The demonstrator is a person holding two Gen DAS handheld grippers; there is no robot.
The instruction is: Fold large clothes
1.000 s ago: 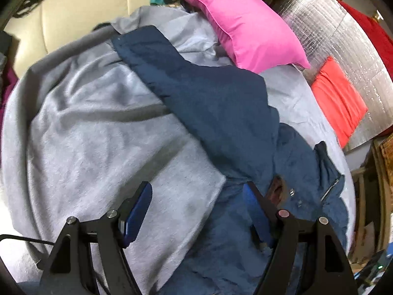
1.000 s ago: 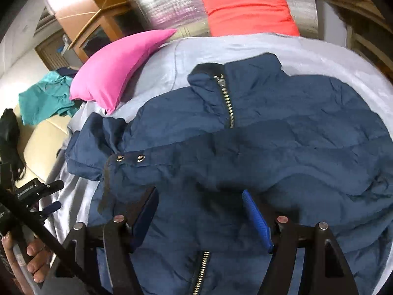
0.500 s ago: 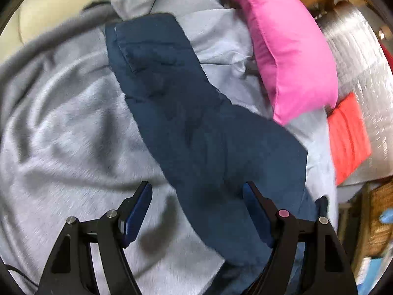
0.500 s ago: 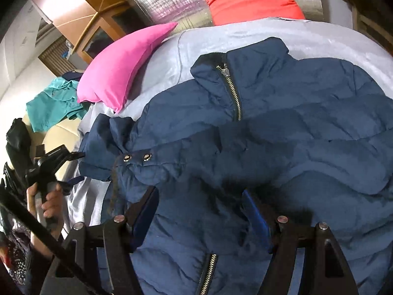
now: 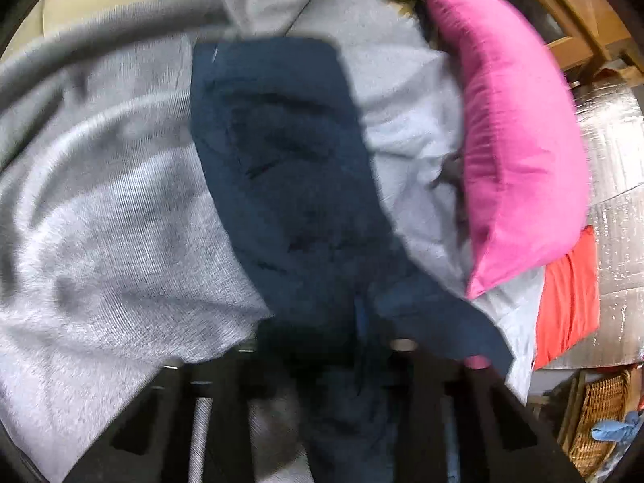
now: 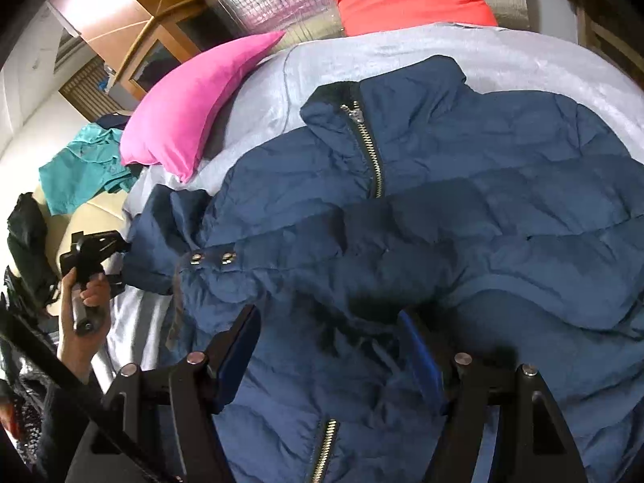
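Navy jacket lies across our grey-sheeted bed; our left gripper is clamped on its sleeve, which runs toward 12 o'clock, and our right gripper hovers spread above.

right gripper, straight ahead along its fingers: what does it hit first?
Most likely the navy jacket. The right gripper stands open right over its quilted front, between the lower zipper and the snap tab. Nothing else shows in the line, though how close the fabric lies is unclear.
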